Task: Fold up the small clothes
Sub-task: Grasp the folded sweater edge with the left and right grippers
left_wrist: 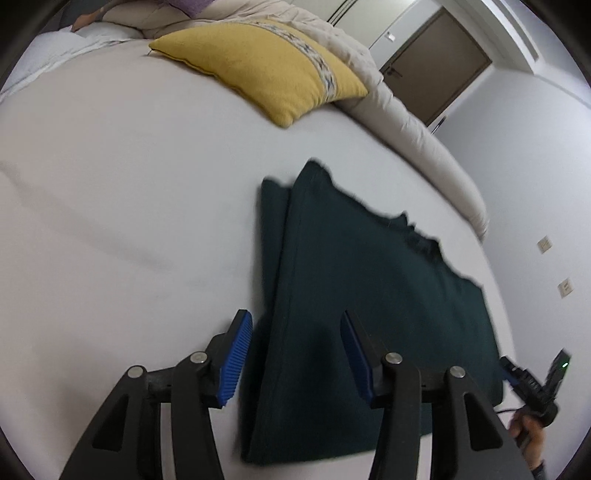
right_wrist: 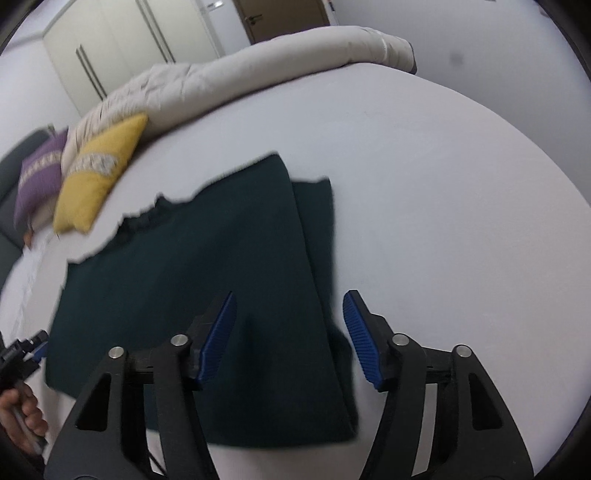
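Cloth of the dark green garment (left_wrist: 369,295) looks soft and light, best pinched at its near corners; left gripper (left_wrist: 295,358) and right gripper (right_wrist: 290,339) hang open, holding nothing.

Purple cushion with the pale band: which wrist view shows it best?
Right wrist view: the purple cushion with the pale band shows nearly whole, beside the yellow cushion. Left wrist view catches only a cropped corner at the top edge.
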The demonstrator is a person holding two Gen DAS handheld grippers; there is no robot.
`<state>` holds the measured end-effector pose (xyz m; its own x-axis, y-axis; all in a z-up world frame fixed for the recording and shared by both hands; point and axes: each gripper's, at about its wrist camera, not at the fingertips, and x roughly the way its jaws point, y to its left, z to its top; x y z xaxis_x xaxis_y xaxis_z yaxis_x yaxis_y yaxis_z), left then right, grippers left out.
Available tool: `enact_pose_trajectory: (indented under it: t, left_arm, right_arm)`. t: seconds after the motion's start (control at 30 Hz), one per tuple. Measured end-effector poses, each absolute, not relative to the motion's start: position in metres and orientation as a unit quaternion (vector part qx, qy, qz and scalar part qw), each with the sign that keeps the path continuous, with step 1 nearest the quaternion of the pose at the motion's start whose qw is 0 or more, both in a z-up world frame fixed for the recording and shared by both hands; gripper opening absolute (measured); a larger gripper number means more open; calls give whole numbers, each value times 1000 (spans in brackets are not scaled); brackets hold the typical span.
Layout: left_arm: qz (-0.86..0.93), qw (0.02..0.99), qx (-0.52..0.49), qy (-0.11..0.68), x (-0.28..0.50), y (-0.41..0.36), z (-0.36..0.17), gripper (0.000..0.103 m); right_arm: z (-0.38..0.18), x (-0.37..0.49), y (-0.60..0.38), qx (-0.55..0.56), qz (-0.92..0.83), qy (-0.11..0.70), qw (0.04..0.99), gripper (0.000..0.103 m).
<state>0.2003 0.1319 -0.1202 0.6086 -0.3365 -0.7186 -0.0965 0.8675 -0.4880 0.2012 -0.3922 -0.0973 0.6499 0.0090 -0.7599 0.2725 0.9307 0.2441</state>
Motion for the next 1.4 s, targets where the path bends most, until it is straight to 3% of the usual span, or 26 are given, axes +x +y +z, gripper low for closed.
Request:
enact_pose_trajectory:
  t: [0.17,0.27,0.43,0.57,0.67,0.87,1.0,1.17,1.4]
  left_arm:
    - [-60,872,-220,433,181,125,-127,51]
    - [-52,879,-204,428,175,121,-125,42]
    - [-43,884,-194,423,170,120,-125,39]
    - [-38,887,-183,423,169,117,-127,24]
    - [-37,891,-169,420,167,114,-124,16]
    - [-38,895,-164,414,163,115,-119,7]
    - [-41,897,-153,413,159,114,-117,7]
    - [-45,891,-156,424,160,118,-129,7]
    - [-50,893,-158,419,151,122,-127,6]
  right_arm:
    - [-117,162,-396,151,-69,422,891,44]
    - [-121,147,-401,148,-68,422,892,36]
    - [-121,130,-406,153,-65,418,893,34]
    - [-124,129,-408,152,-64,424,891,16]
    - [-123,125,-410,153,-67,420,892,8]
    - [-107,113,-411,164,-74,409,894,5]
    - [-100,100,-411,170,-75,399,898,4]
    - [-137,96,-430,213,-75,418,880,4]
    - [-130,90,-430,209,-79,410,884,4]
